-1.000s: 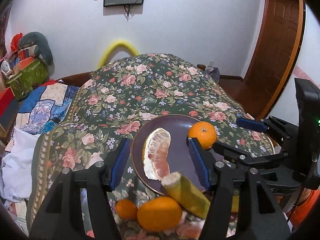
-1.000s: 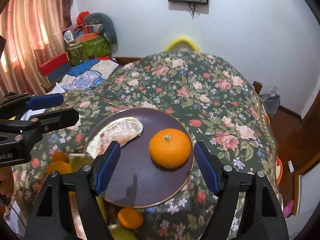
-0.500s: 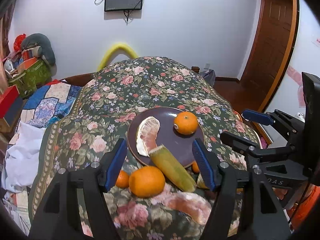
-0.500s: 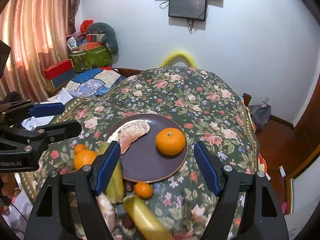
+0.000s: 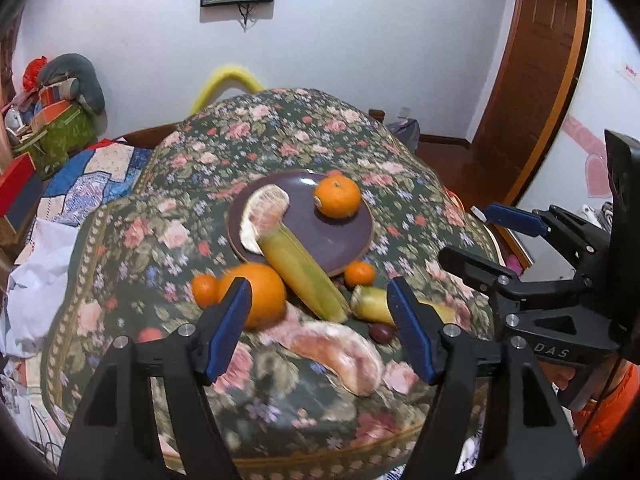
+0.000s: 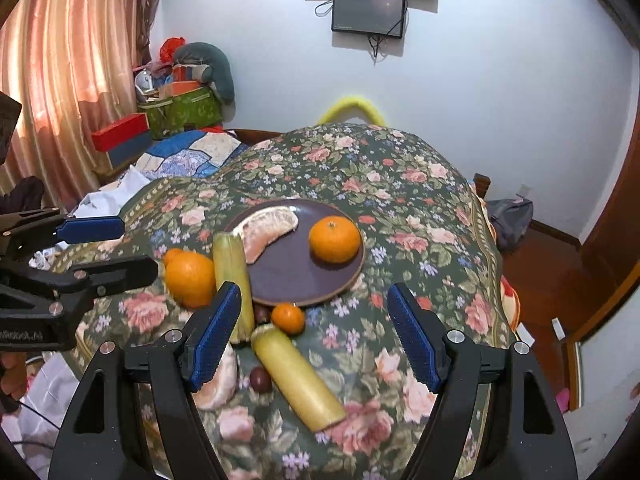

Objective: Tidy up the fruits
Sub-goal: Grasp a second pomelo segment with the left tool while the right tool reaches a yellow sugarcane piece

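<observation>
A dark purple plate sits on a floral-covered table and holds a tangerine and a peeled pomelo segment. Around the plate's near rim lie a large orange, small tangerines, two yellow-green sugarcane pieces, another pomelo segment and dark small fruits. My left gripper is open and empty above the near fruits. My right gripper is open and empty, also raised.
The floral cloth drapes over the table's rounded edges. A patchwork quilt and stacked boxes and bags lie at the left. A wooden door stands at the right. A screen hangs on the wall.
Both grippers have pulled back and up from the plate, so the loose fruits in front of it have come into view. Both stay open and empty.
</observation>
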`<state>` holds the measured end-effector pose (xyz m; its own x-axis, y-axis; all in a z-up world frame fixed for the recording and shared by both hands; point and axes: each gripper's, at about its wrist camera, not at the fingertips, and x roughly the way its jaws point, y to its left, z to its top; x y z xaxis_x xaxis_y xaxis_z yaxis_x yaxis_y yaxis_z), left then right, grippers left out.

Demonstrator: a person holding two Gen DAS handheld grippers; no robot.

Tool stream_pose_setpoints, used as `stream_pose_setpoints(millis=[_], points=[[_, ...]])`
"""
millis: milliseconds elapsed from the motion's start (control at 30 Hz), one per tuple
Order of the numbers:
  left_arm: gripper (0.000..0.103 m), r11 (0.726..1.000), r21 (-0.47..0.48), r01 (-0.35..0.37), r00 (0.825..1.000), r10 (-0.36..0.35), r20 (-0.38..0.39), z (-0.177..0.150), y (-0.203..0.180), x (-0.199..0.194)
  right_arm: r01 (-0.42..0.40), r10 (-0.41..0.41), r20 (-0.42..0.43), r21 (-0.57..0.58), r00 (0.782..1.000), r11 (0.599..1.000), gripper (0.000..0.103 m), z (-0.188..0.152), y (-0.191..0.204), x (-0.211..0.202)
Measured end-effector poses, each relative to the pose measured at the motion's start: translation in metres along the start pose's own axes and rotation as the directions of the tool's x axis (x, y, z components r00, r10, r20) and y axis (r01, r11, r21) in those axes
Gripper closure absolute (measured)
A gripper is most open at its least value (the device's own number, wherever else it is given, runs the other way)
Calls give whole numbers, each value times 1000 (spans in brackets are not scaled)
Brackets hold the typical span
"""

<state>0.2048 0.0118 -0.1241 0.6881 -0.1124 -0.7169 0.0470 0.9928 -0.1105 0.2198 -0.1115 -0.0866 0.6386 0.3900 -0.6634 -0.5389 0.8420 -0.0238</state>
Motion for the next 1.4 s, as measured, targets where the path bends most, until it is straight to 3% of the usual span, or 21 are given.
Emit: stream_pose_setpoints(millis=[633,900,1067,1100,1200,1400], points=[[33,994,-108,-20,984,1,-178,-54,-12,68,-20,19,-140,-8,990,1000,30,-57,-8,37],[33,995,-93,-32,979,12,-203,-67,-20,84,-33,32,-191,-3,981,999,30,-72,-14,55],[33,997,-54,-50,980,39,-194,-71,-25,87,-81,83,-192,20,978,997,32,-77,-18,55],[33,997,-47,-54,981,44,-190,-72,-26,87,-94,96,-195,21,976,995,34,-78,-17,55],[38,997,-46,-57,982,47,-181,-75,-24,86,-137,136,-222,10,966,990,54,-82,-10,60],[55,996,-73,-55,984,42,-174,-81,-13,76,-125,123,-212,2,969,992,57,-88,-7,54]])
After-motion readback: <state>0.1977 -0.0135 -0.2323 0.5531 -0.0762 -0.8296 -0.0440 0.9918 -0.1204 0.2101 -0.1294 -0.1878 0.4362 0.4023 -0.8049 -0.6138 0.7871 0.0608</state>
